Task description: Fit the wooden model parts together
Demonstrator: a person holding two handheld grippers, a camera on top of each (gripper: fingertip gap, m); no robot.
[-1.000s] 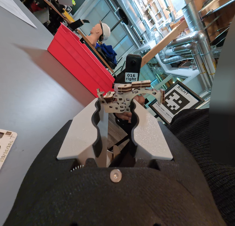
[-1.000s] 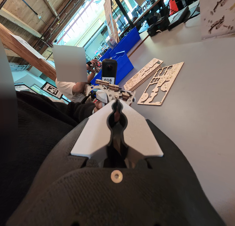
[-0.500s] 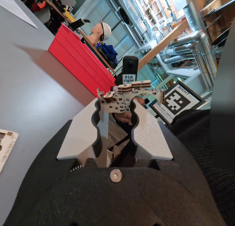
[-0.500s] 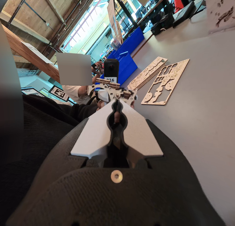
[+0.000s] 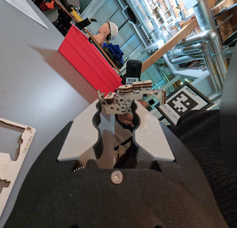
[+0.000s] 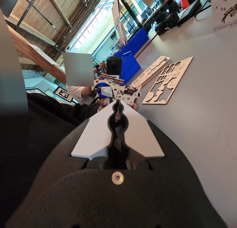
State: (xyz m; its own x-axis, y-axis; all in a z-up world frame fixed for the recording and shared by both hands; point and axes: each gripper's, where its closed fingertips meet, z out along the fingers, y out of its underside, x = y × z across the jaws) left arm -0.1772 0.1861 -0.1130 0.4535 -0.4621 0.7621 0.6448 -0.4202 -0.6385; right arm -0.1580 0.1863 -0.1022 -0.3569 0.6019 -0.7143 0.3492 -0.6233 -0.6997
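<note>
A partly built wooden model [image 5: 120, 103] of pale laser-cut plates hangs in the air between my two grippers, which face each other. My left gripper [image 5: 116, 105] holds it across its width, with the flat plate between the two fingertips. My right gripper [image 6: 117, 102] is shut on a thin plate edge of the same model [image 6: 120, 92]. In the left wrist view the right gripper's camera [image 5: 133, 70] stands just behind the model. A hand [image 6: 133, 105] shows behind the model in the right wrist view.
Grey table [image 6: 192, 132]. A punched-out wooden sheet [image 6: 166, 83] and a stack of part sheets [image 6: 152, 73] lie on it to the right. Another used sheet [image 5: 11, 151] lies at lower left. Red bin [image 5: 87, 62], blue bins [image 6: 129, 65], a framed marker sign [image 5: 182, 103], my black sleeve [image 5: 205, 144]. My left and right fingertips are right by each other.
Both grippers keep their hold on the model. The pair has shifted slightly, so the used sheet at lower left shows more in the left wrist view.
</note>
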